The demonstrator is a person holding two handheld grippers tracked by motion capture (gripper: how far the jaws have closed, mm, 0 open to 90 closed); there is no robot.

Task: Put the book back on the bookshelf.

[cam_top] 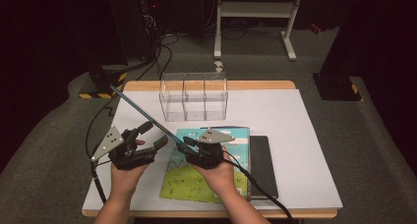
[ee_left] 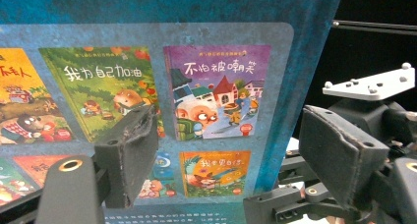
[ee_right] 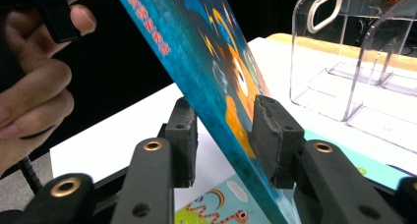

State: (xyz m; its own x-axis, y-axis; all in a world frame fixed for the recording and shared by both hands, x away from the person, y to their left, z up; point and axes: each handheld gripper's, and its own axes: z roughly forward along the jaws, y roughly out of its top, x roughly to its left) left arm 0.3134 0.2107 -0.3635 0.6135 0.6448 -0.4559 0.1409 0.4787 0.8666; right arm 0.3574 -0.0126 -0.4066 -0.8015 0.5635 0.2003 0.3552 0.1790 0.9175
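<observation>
Between the right gripper [ee_right: 223, 135] pads, a thin blue picture book [ee_right: 216, 71], held tilted edge-up above the table [cam_top: 305, 135]; jaws slightly apart, one pad against the cover, grip not certain. Left gripper [ee_left: 231, 160] jaws spread wide, clear of the book's back cover [ee_left: 147, 37]. Printed there: small covers titled 我为自己加油 and 不怕被嘲笑. Below, flat on the table, a green-and-blue book [cam_top: 206, 180] beside a black one [cam_top: 263, 165]. Behind, a clear plastic three-compartment organiser [cam_top: 194, 96], its compartments bare.
</observation>
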